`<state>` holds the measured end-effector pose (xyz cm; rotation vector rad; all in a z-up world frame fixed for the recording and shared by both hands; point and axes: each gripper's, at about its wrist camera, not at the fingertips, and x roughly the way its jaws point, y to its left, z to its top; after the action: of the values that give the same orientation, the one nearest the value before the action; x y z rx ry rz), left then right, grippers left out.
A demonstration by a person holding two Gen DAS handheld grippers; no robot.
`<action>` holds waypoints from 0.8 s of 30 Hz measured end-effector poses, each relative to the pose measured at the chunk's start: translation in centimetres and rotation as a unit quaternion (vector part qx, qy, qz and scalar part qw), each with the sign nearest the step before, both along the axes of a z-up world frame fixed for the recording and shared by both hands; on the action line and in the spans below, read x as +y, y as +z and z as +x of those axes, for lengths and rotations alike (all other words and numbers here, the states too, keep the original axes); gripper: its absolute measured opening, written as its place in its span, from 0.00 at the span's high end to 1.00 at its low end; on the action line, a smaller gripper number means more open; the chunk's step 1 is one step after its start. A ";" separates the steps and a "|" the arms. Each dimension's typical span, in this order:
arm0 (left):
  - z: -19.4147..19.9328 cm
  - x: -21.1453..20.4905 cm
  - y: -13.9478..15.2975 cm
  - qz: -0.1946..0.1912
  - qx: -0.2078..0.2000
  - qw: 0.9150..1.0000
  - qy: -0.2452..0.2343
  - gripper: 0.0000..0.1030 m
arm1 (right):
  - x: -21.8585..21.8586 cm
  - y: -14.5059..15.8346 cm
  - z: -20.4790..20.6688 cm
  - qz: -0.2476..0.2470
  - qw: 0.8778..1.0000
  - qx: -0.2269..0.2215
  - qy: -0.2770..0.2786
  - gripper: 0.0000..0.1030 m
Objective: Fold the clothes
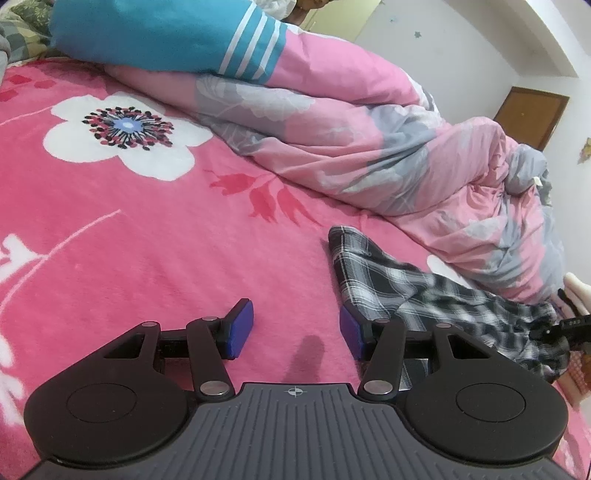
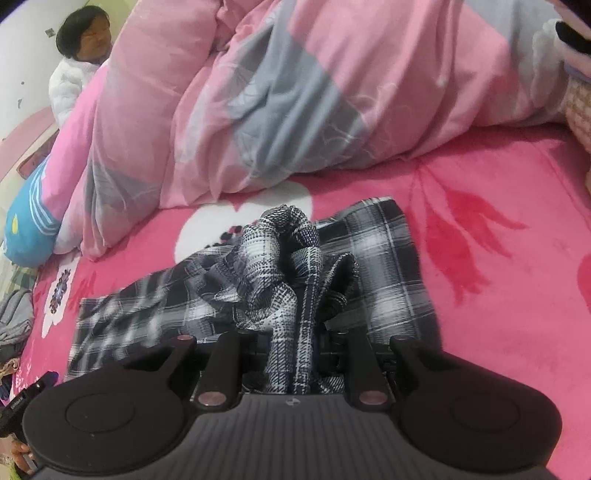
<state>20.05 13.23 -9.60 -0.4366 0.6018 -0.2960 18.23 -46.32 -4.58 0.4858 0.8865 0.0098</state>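
Left wrist view. The left gripper [image 1: 297,328] is hovering over the pink floral blanket [image 1: 147,236], jaws standing apart with nothing between the blue pads [image 1: 242,328]. The plaid garment [image 1: 424,295] is lying at the lower right of the frame, one corner reaching toward the centre and passing just behind the right-hand pad; I cannot tell whether it is touching it. The far end of the cloth is blurring toward the right edge, where a dark piece of the other tool [image 1: 570,325] is showing. A rumpled pink-and-grey duvet [image 1: 369,147] is running across the upper right, and a blue striped pillow [image 1: 166,33] is sitting at the top.

Right wrist view. The right gripper [image 2: 293,347] is clamping a bunched fold of the plaid garment [image 2: 384,266] at bottom centre; the cloth is rising in a twisted ridge up the middle of the frame and hiding the fingertips. The rest of it is spreading flat on the blanket [image 2: 498,295] to the left and right of the ridge. The duvet [image 2: 295,92] is filling the upper half. A person [image 2: 79,59] is lying at the upper left.

Progress, as judged: early. The garment is looking crumpled and uneven, with no neat fold showing. Spreading, squaring and folding are all remaining, and the left gripper is not yet taking hold of the cloth.
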 end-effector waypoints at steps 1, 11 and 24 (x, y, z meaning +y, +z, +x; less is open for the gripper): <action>0.0 0.0 0.0 0.000 0.000 1.000 0.000 0.50 | -0.2 -0.3 0.1 -0.002 1.000 0.000 0.002 0.82; 0.0 -0.3 0.1 -0.001 -0.004 1.000 -0.007 0.49 | -1.7 -1.9 -1.2 -0.045 0.999 -0.002 -0.008 0.60; -0.7 -8.6 2.7 0.094 0.018 0.990 -0.107 0.46 | 10.1 8.6 -4.1 -0.121 0.986 -0.106 0.036 0.45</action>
<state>19.34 4.61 -6.90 -0.1967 0.7067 -0.4331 14.15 -36.23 4.04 0.2195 0.6845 0.0190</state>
